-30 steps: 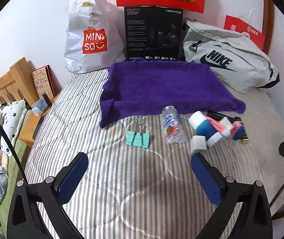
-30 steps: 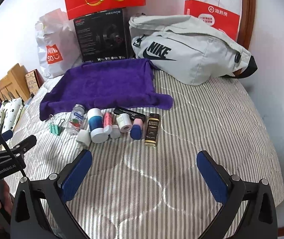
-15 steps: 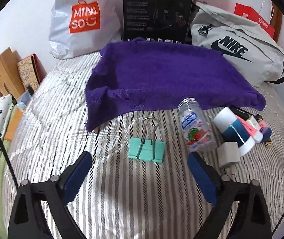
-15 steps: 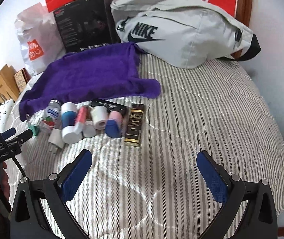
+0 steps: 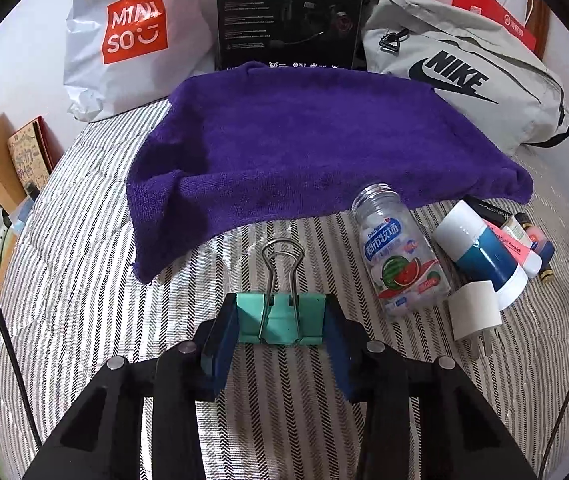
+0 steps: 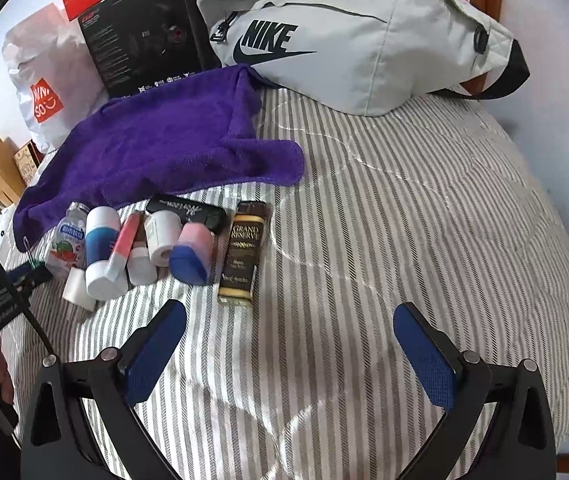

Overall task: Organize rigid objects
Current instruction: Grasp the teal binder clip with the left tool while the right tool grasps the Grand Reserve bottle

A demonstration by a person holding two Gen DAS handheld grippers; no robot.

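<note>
STEP: picking first item | your left gripper [image 5: 280, 320] pinches the binder clip [image 5: 280, 318], just in front of the purple towel [image 5: 308, 148] | right gripper [image 6: 290, 350] gapes empty | NEXT: lift it onto the towel

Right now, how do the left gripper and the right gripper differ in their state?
The left gripper has its fingers closed against both sides of the teal binder clip, while the right gripper has its fingers spread wide and holds nothing. The left gripper sits at the clip on the striped bedcover; the right gripper has only bare bedcover between its fingers, near the brown bottle. Both have blue pads.
</note>
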